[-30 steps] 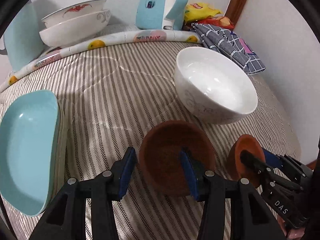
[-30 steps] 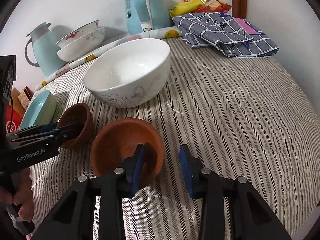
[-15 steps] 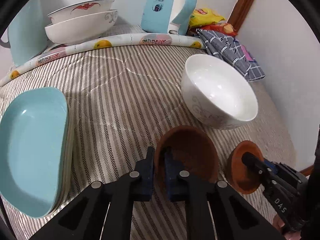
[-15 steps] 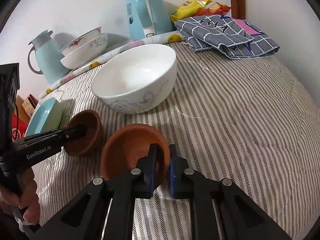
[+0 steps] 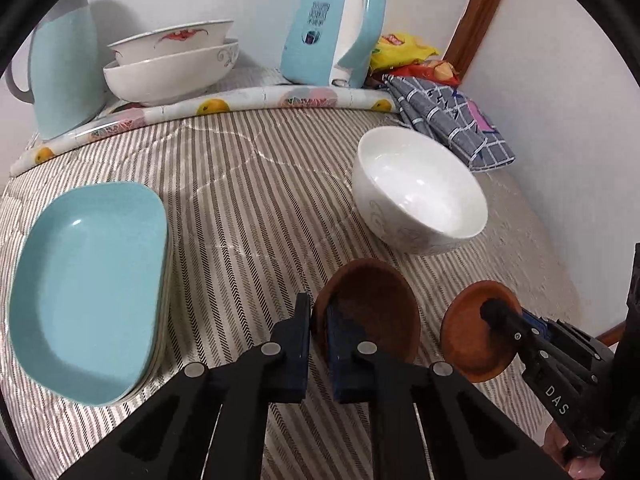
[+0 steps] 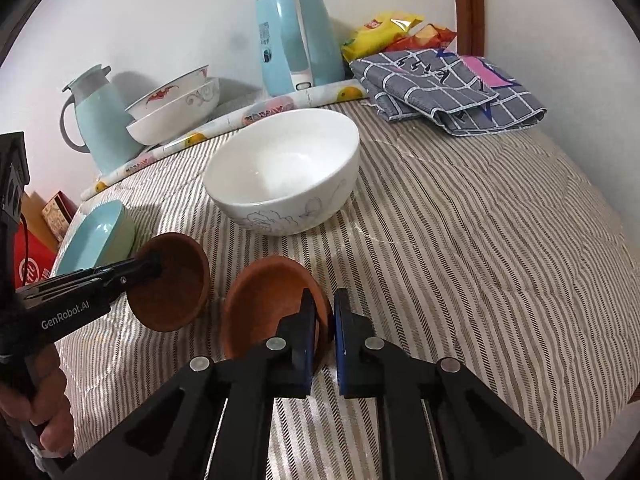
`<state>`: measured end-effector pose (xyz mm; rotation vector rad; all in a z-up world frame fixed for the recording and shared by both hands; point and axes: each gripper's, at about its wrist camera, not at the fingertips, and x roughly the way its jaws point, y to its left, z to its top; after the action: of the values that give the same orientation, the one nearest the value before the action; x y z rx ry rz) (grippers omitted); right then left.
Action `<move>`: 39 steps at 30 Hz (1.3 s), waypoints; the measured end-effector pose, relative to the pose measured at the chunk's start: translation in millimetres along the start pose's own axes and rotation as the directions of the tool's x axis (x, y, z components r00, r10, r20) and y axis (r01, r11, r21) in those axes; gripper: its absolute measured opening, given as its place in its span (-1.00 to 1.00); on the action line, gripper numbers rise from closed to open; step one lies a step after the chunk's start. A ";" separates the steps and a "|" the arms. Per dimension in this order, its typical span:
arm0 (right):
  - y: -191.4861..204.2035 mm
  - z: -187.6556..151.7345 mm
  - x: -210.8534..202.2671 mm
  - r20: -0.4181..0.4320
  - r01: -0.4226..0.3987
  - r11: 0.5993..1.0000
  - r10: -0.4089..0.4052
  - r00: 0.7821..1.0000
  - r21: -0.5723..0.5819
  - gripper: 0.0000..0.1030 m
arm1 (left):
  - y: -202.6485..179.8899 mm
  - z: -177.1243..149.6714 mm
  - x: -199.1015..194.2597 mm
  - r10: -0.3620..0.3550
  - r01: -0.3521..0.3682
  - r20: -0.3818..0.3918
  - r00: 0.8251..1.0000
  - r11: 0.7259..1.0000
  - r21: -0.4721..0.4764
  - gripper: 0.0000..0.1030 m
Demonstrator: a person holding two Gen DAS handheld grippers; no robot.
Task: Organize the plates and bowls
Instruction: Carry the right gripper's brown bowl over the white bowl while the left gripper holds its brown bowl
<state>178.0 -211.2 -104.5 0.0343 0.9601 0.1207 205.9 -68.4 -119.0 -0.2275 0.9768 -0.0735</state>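
Each gripper, left [image 5: 318, 322] and right [image 6: 324, 320], clenched a round, matte terracotta bowl's rim [image 5: 372, 304] [image 6: 272, 300] above the striped surface [image 6: 460, 240].

My left gripper [image 5: 318, 334] is clamped on the near-left rim of the dark brown bowl [image 5: 372, 312], one pad inside the rim and one outside. Taking that bowl as reference: my right gripper [image 5: 494, 312] pinches the lighter brown bowl [image 5: 472, 340] just to its right, and the white bowl [image 5: 420, 196] stands just beyond it. The stacked blue plates [image 5: 88, 264] lie well to its left on the striped cloth [image 5: 240, 200].
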 end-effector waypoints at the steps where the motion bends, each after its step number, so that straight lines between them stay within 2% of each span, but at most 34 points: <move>1: 0.2 0.0 -2.8 0.005 0.004 1.000 -0.004 1.000 -0.002 -0.83 | -0.3 0.0 -2.9 -0.005 0.005 0.006 1.000 1.000 -0.001 -0.84; 18: 10.9 13.0 -35.2 0.079 -0.004 1.000 0.005 0.997 -0.011 -0.83 | 1.3 -1.4 -40.6 -0.001 0.001 0.067 0.998 1.000 0.001 -0.84; 39: 18.7 51.2 -40.0 0.141 -0.003 1.000 0.007 0.990 -0.029 -0.83 | 18.8 18.2 -57.8 0.024 -0.022 0.115 0.993 1.000 -0.018 -0.84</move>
<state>195.6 -196.1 -41.1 0.0188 0.8169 0.1348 187.9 -37.7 -66.5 -0.2334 0.8655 -0.0309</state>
